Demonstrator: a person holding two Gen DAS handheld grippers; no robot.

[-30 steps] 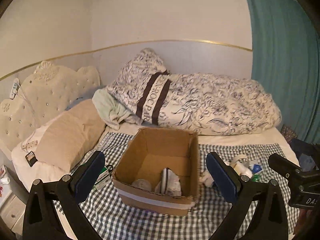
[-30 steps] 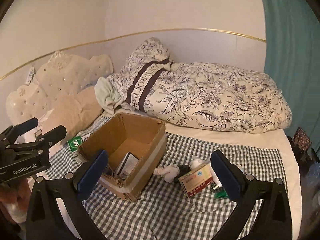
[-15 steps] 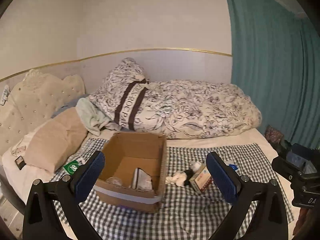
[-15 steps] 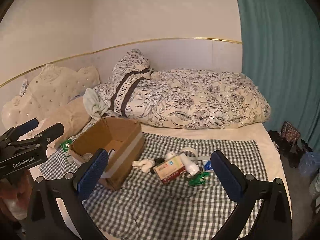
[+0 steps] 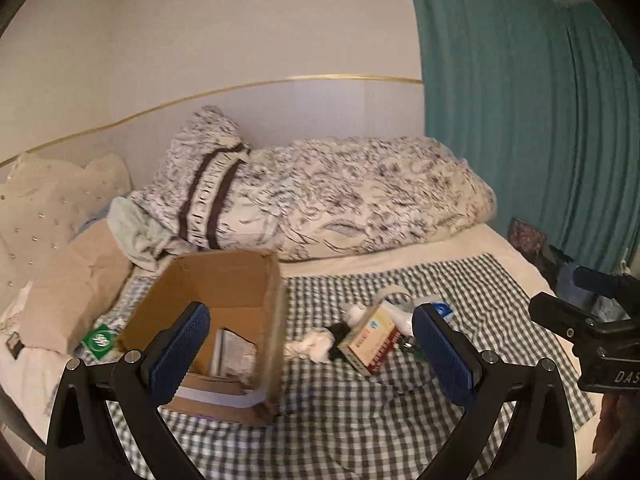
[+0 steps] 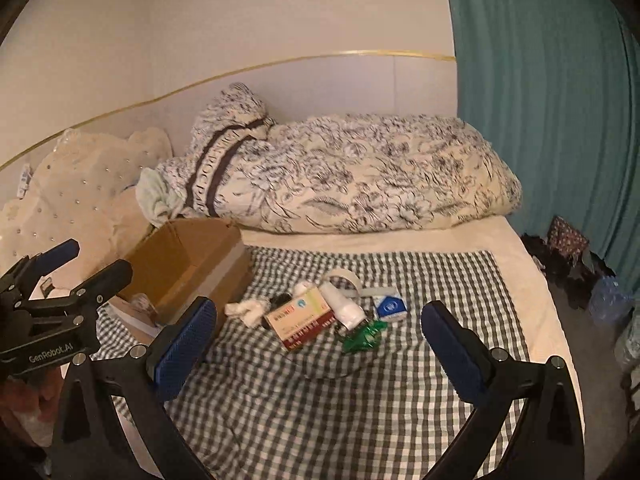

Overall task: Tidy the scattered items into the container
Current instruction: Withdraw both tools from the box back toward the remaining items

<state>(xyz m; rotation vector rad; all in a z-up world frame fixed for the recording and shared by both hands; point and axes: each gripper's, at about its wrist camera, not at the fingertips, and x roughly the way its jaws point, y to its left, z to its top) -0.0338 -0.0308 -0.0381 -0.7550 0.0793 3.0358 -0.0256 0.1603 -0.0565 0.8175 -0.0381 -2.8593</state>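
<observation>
Cardboard box (image 5: 224, 280) on checked cloth (image 6: 320, 380), both grippers spread

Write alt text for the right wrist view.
The open right gripper hovers over a checked cloth on a bed, facing a small pile: a box, white tube, tape roll and green wrapper. A cardboard box sits left.

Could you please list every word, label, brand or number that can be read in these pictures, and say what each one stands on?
"GenRobot.AI": on the body of the left gripper, right wrist view.
"DAS", cut off at the frame edge: on the body of the right gripper, left wrist view.
Dark band on the floral pillow: large letters, too blurred to read.
Red and cream box: print too small to read.
Green packet and blue and white packet: logos only, nothing legible.
</observation>
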